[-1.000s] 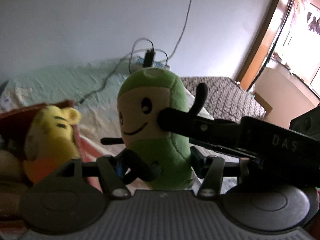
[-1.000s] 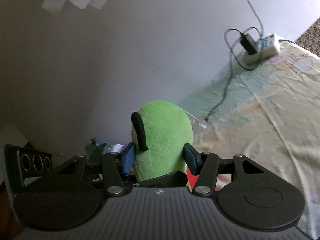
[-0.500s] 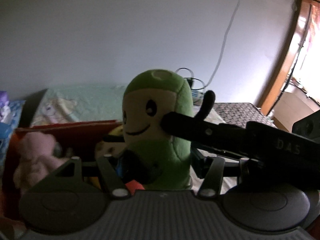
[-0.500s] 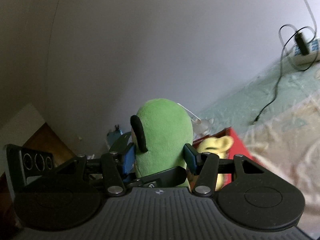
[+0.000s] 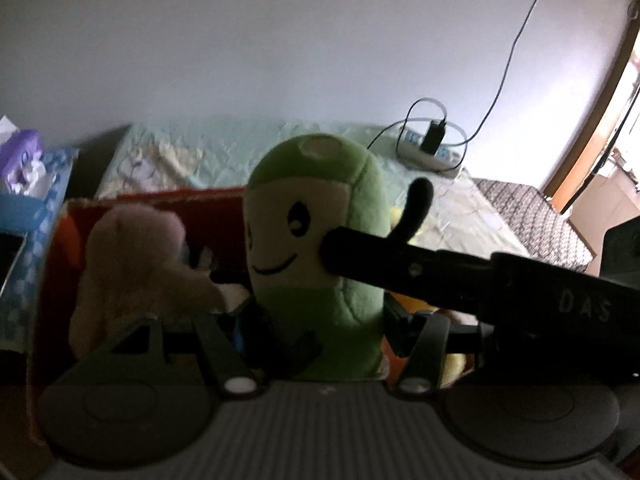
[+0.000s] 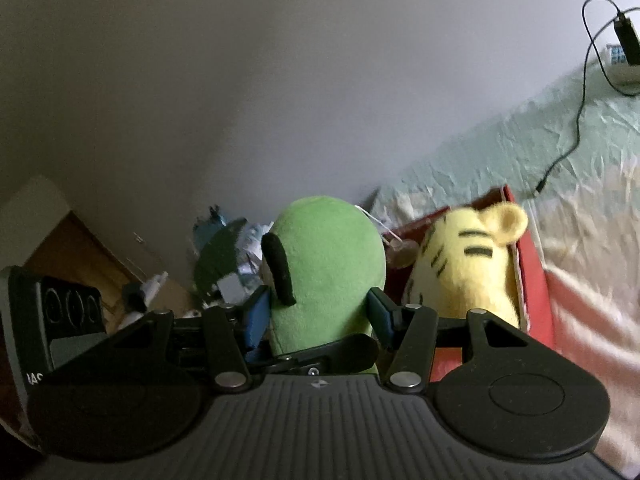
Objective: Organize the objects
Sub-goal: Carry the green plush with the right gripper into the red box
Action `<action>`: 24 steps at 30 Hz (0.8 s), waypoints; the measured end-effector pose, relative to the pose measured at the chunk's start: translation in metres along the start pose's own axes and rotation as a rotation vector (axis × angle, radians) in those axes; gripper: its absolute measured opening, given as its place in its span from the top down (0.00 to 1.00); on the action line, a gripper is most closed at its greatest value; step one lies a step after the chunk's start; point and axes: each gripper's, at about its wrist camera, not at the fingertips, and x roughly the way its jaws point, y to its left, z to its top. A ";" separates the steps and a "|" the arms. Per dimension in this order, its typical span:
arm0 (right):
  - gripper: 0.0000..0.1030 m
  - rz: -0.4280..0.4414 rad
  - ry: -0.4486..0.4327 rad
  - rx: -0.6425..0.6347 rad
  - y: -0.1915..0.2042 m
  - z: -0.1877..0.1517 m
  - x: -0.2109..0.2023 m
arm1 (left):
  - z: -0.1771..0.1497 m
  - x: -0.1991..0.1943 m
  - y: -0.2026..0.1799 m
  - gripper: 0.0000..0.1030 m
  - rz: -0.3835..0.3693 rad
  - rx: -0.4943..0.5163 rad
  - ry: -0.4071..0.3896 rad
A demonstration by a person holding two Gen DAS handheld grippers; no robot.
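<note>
A green plush toy (image 5: pixel 316 240) with a smiling face and black arms stands upright between my left gripper (image 5: pixel 320 328), whose fingers press its lower sides. One finger (image 5: pixel 380 256) of the right gripper lies across its cheek. In the right wrist view I see the plush's back (image 6: pixel 328 264), with my right gripper (image 6: pixel 320 316) shut on it by its blue pads. Just behind the plush is a red box (image 5: pixel 160 200) holding a pink plush (image 5: pixel 136 248). A yellow striped plush (image 6: pixel 468 264) lies in the same box (image 6: pixel 532 280).
The box sits on a bed with a pale green sheet (image 5: pixel 200 148). A power strip with a charger and cables (image 5: pixel 430 148) lies by the wall. A blue tissue box (image 5: pixel 24 184) is at the left, a dark patterned blanket (image 5: pixel 532 216) at the right. Clutter (image 6: pixel 224 256) covers a wooden surface.
Both grippers have carried the green plush leftward along the bed. The red box, first at the left edge, now lies directly behind the plush. The grip has not changed.
</note>
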 end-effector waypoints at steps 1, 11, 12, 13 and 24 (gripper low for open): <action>0.46 -0.009 0.009 0.002 0.000 -0.001 0.003 | -0.001 0.002 0.002 0.43 0.000 0.000 0.008; 0.47 -0.105 0.111 -0.043 0.003 -0.011 0.029 | -0.012 0.028 0.019 0.42 0.001 -0.002 0.091; 0.47 -0.109 0.118 -0.045 0.002 -0.012 0.031 | -0.012 0.029 0.019 0.42 0.004 0.004 0.093; 0.48 -0.111 0.122 -0.044 0.001 -0.012 0.033 | -0.013 0.031 0.019 0.42 0.007 0.009 0.094; 0.49 -0.112 0.158 -0.040 -0.006 -0.008 0.043 | -0.015 0.045 0.010 0.35 0.053 0.076 0.115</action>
